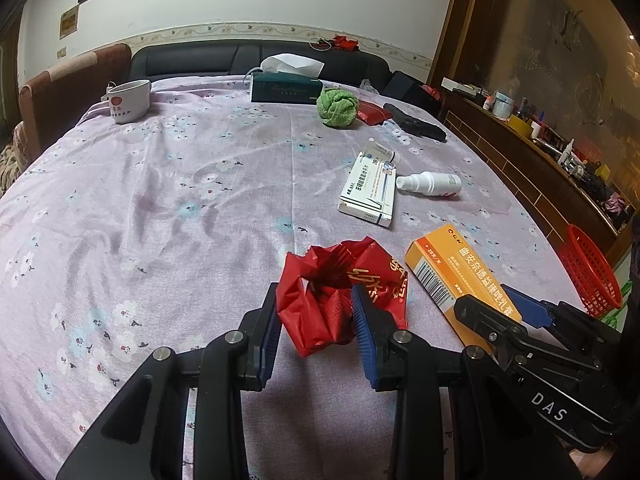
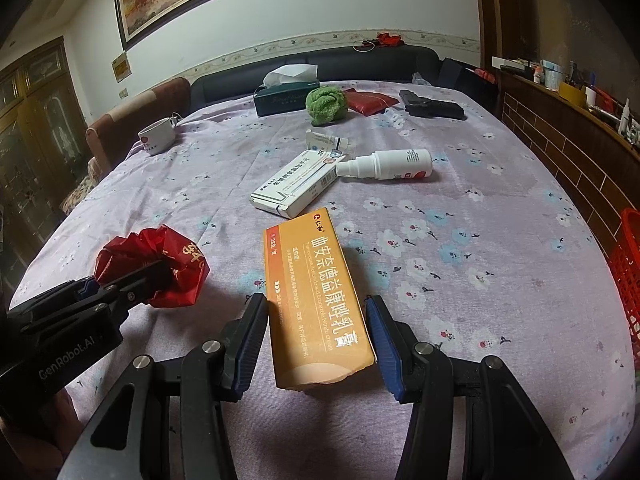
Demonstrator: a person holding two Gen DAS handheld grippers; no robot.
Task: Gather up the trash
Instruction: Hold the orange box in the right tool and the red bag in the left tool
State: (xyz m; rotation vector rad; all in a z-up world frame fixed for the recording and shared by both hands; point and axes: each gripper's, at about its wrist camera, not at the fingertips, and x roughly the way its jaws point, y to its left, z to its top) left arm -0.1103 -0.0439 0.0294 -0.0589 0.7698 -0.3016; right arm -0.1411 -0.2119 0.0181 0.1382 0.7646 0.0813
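Observation:
A crumpled red wrapper with gold characters sits between the blue pads of my left gripper, which is shut on it just above the floral tablecloth. In the right wrist view the same red wrapper shows in the left gripper at the left. A long orange medicine box lies lengthwise between the pads of my right gripper, and both pads rest against its sides. From the left wrist the orange box and right gripper appear at the right.
Further back lie a white medicine box, a white spray bottle, a small tube, a green cloth ball, a tissue box, a cup, a red pouch and a black object. A red basket stands off the table's right edge.

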